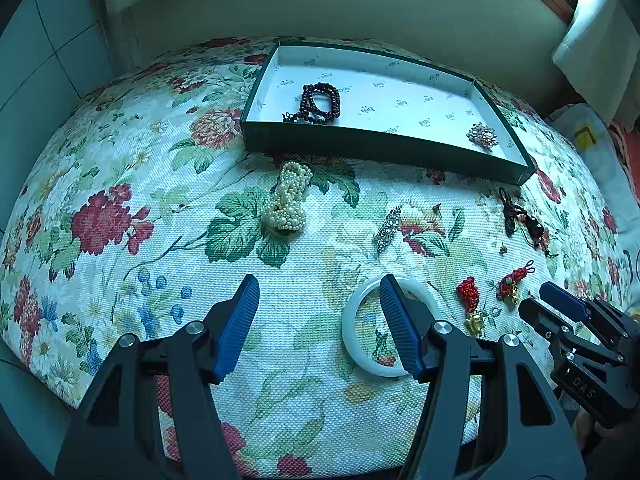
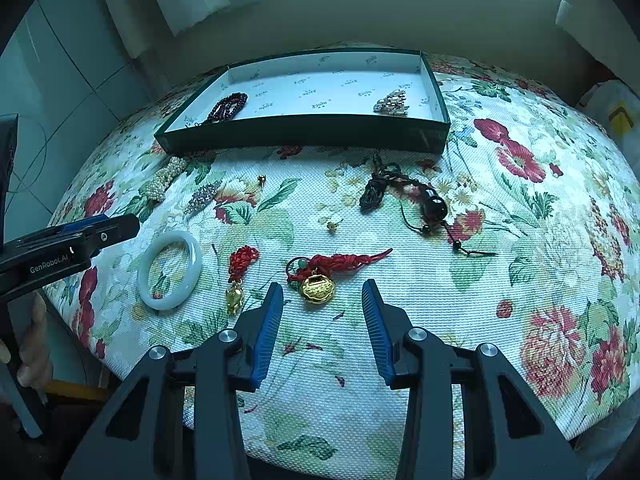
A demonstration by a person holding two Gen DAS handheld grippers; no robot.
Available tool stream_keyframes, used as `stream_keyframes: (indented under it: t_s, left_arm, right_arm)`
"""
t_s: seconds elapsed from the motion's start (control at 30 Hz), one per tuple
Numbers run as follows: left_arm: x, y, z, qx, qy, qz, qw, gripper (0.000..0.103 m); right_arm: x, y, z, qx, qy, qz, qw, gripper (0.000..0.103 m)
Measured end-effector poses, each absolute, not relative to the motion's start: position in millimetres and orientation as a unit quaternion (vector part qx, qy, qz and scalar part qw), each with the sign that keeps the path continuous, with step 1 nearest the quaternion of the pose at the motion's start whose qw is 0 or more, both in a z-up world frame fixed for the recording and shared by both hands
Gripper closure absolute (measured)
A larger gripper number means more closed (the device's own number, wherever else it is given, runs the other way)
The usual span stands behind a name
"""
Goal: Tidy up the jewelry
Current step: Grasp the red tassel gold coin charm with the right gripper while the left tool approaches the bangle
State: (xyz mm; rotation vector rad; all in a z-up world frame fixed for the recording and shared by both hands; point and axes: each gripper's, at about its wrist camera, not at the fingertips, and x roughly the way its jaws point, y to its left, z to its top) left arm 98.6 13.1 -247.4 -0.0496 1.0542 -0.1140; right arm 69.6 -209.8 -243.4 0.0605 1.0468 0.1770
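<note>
Both over the floral tablecloth, nothing held; left gripper spread wide, one finger overlapping the white bangle, contact unclear; right gripper spread, jaws empty, gold lock charm on red cord lying just beyond the tips; gold charm on red knot between bangle and lock charm; green tray at far side holding dark red bead bracelet and brooch; pearl strand, silver clip, black cord pendant loose on cloth near the tray.
</note>
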Motion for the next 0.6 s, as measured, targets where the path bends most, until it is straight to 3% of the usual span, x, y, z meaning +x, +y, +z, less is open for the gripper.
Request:
stream_keyframes:
  t_s: [0.6]
  left_arm:
    - [96,11,-254,-0.02,0.511,-0.055,0.858,0.041]
  right_arm:
    - [76,-198,-264,0.003,0.505,0.08,0.859,0.073]
